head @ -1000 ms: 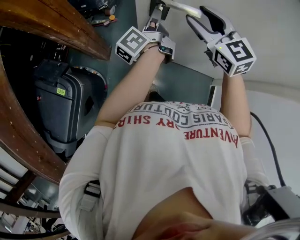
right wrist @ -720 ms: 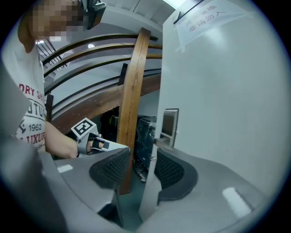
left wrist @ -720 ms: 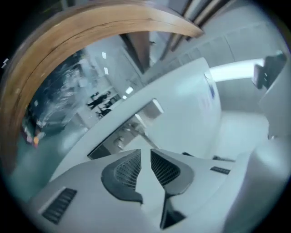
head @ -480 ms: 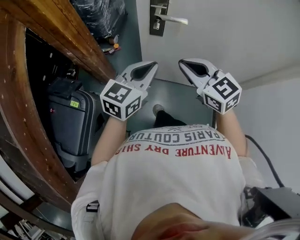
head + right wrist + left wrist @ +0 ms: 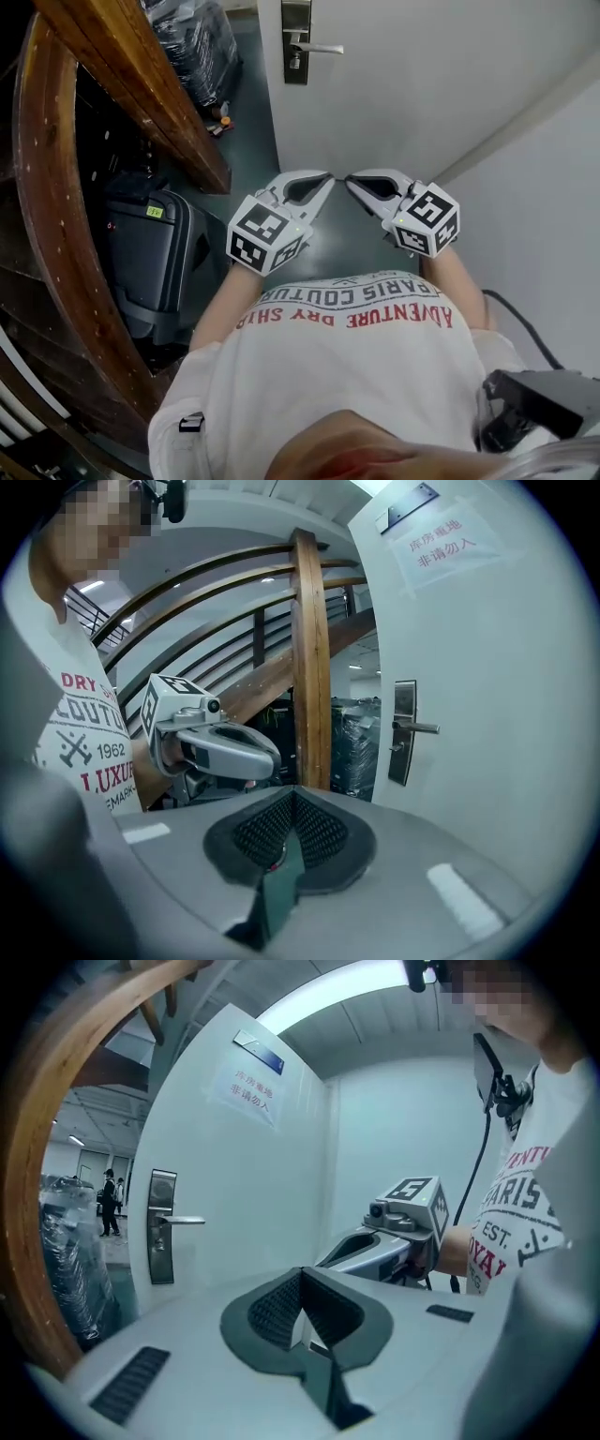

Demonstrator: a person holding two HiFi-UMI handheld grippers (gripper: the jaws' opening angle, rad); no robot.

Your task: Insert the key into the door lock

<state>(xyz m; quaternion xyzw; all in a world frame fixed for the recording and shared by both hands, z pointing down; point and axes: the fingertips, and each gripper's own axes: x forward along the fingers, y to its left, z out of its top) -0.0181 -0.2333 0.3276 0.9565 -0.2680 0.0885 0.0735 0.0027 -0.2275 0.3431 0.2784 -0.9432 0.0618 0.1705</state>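
Head view: left hand-held gripper, right hand-held gripper jaws together, empty; suitcase closed.

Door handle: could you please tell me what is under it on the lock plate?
Under the door handle a small key-like piece sticks out of the lock plate; the keyhole behind it is covered.

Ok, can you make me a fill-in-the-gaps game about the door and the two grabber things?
1. The left gripper and the right gripper both have their fingers ___.
2. The door handle sticks out from a ___ door.
3. The curved railing is made of ___.
Missing words: shut; white; wood.
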